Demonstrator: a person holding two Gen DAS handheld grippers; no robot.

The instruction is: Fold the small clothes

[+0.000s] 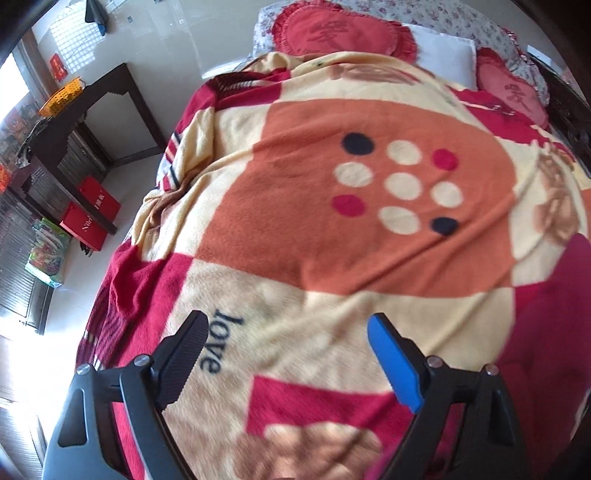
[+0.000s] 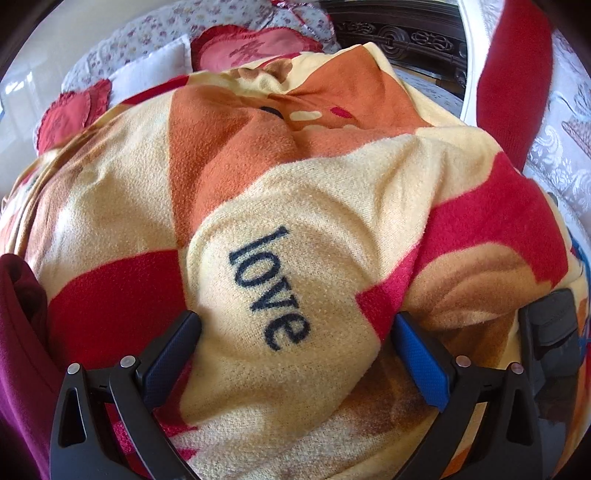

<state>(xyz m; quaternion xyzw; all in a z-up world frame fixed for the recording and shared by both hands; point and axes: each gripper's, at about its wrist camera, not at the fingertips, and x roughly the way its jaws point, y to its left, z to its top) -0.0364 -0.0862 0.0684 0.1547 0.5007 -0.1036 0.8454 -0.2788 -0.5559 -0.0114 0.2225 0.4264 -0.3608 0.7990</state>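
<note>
Left wrist view looks down along the left gripper [image 1: 286, 326], whose jaws stand spread wide with nothing between them but the blanket [image 1: 314, 206] lying below. One finger is black, the other carries a blue pad [image 1: 395, 363]. Ahead of the fingers the blanket lies fairly flat across the bed, with the word "love" just beside the black finger. Its left edge bunches and hangs toward the pale floor [image 1: 118, 184]; past that edge stand a dark wooden table [image 1: 92, 107] and two red boxes [image 1: 90, 214], well apart from the gripper. Far ahead lie heart-shaped red cushions [image 1: 332, 33] and a white pillow [image 1: 443, 51].

Right wrist view shows the right gripper [image 2: 297, 328] also spread wide, sitting close over a raised hump of the same blanket [image 2: 122, 192], with the "love" patch between the fingers [image 2: 170, 347]. Whether the pads press the cloth I cannot tell. A dark red garment [image 2: 18, 332], the likely piece of clothing, lies at the left of this gripper, against the blanket. The same cloth shows at the right margin of the left wrist view. Ahead and right, the blanket's far edge meets a carved dark headboard [image 2: 399, 37]; a second black gripper part [image 2: 554, 321] sits just right.
</note>
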